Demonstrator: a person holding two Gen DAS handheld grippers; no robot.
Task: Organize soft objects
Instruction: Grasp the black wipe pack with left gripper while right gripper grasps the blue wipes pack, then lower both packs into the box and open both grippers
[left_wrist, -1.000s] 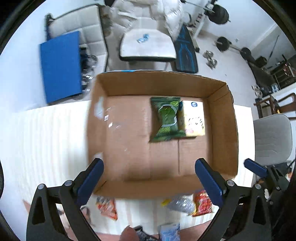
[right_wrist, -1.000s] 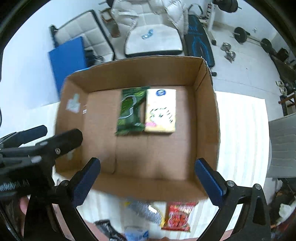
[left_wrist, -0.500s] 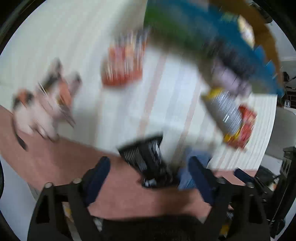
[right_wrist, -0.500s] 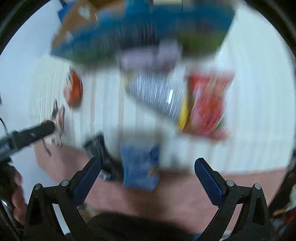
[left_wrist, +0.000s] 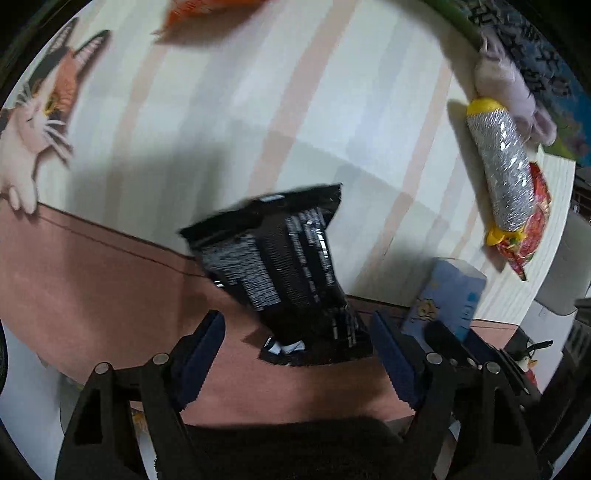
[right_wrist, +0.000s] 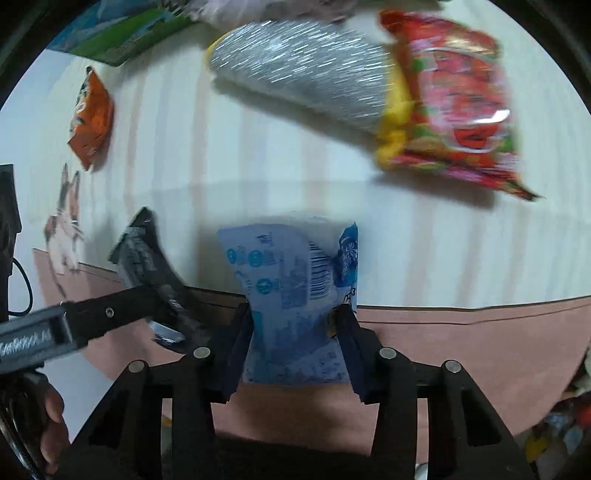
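Item 1, blue pack (right_wrist: 295, 295): soft wrapper printed with a barcode, lying at the near edge of the tabletop (right_wrist: 221, 155), half on the striped cream cloth and half on the pink border. Its long axis runs straight away from the right gripper (right_wrist: 295, 332). The jaws are closing with the pack's near end between them; both blue pads press its sides and the wrapper is pinched inward there. Held, as far as the right wrist view shows.

Item 2, black pack (left_wrist: 280, 266): glossy, small white print, lying tilted across the cloth-and-border line. Its long axis runs from far left to near right, slanted against the left gripper (left_wrist: 295, 354). The jaws are closing and stand apart; the pack's near end lies between them, close to the right-hand pad, with a clear gap at the left-hand pad. Not gripped.

Deciding relation: each pack lies directly ahead of its own gripper, the blue to the right of the black. The left one probably needs a small shift toward its pack's end before its jaws meet squarely.

Other stock, well beyond both grippers: silver roll (right_wrist: 303, 70) with yellow ends, lying against a red pack (right_wrist: 454, 99); orange pack (right_wrist: 92, 118) at far left; cat print (left_wrist: 33, 122) on the cloth.
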